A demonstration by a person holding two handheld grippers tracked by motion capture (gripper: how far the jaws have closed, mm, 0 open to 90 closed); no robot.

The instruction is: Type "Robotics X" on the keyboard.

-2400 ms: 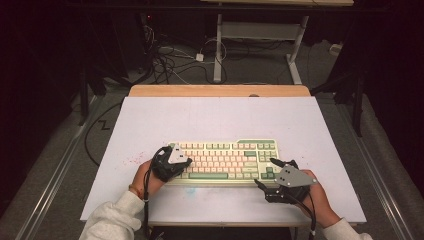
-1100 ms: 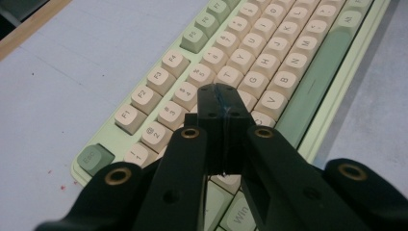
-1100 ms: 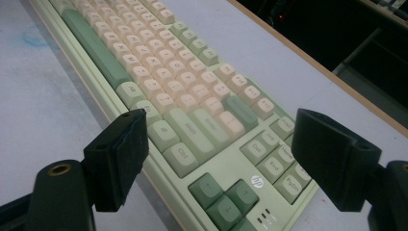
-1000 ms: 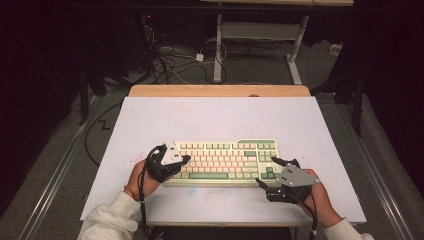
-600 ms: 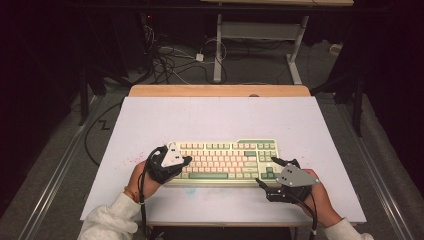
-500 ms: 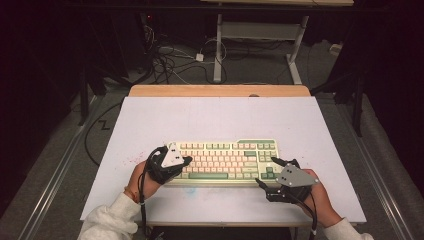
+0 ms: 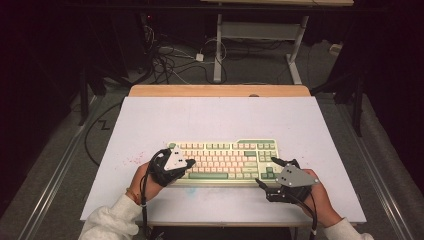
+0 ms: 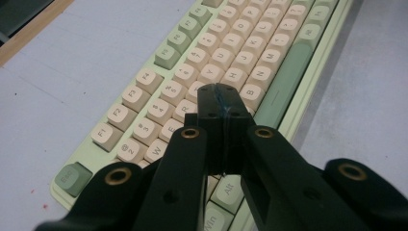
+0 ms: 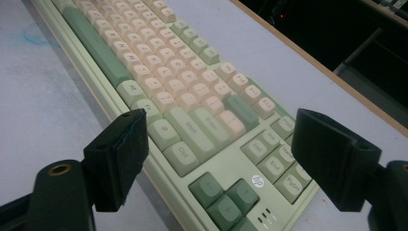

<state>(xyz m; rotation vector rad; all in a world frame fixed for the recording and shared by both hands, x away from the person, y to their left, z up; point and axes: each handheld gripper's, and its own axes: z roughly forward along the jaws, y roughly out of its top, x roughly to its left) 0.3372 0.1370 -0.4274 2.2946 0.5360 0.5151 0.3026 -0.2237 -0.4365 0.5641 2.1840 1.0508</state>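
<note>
A pale green and cream keyboard [image 7: 225,157] lies across the middle of the white table [image 7: 220,120]. My left gripper [image 7: 190,163] is shut with nothing between its jaws. Its tips hang over the letter keys at the keyboard's left half. In the left gripper view the closed tips [image 8: 222,94] sit just above the keys [image 8: 226,43] near the space bar. I cannot tell whether they touch a key. My right gripper [image 7: 266,171] stands open at the keyboard's right end. In the right gripper view its jaws [image 9: 221,127] straddle the Shift, Ctrl and arrow keys [image 9: 192,130] without gripping.
A wooden strip [image 7: 220,90] runs along the table's far edge. Beyond it, cables [image 7: 170,55] lie on the floor by a desk frame [image 7: 260,31]. Red specks [image 7: 132,161] mark the tabletop left of the keyboard.
The left hand has edged slightly toward the person since the earliest frame. The right gripper has not moved.
</note>
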